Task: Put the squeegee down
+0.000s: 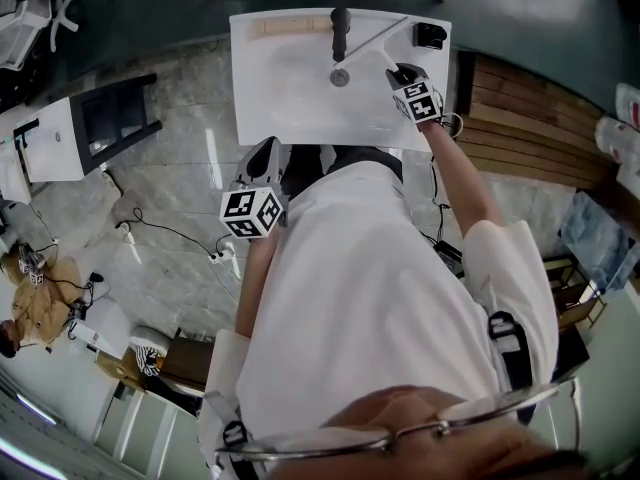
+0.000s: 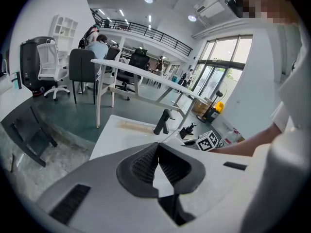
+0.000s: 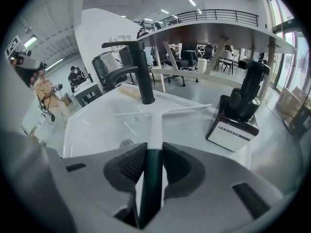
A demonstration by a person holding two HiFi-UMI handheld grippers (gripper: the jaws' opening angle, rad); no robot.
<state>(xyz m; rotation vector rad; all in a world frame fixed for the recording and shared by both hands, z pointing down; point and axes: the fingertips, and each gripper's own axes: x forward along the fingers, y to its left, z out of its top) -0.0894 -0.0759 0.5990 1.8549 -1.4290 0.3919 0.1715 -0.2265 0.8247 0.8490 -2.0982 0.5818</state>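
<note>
In the right gripper view my right gripper (image 3: 154,166) is shut on the squeegee (image 3: 154,130), its pads pressing on the dark green handle. The white neck and long white blade reach out over the white sink (image 3: 92,125), close to the black faucet (image 3: 141,76). From the head view the squeegee (image 1: 375,40) lies slanted over the sink's (image 1: 290,98) back right part, with my right gripper (image 1: 398,72) at its near end. My left gripper (image 1: 265,158) hangs near my body in front of the sink. Its jaws (image 2: 158,154) are shut, tips touching, and hold nothing.
A black soap dispenser (image 3: 240,106) stands on the sink's right rear corner, and a pale wooden strip (image 1: 285,28) lies along its back edge. A wooden slatted bench (image 1: 520,128) is to the right. A white cabinet (image 1: 70,133) and floor cables (image 1: 170,233) are left.
</note>
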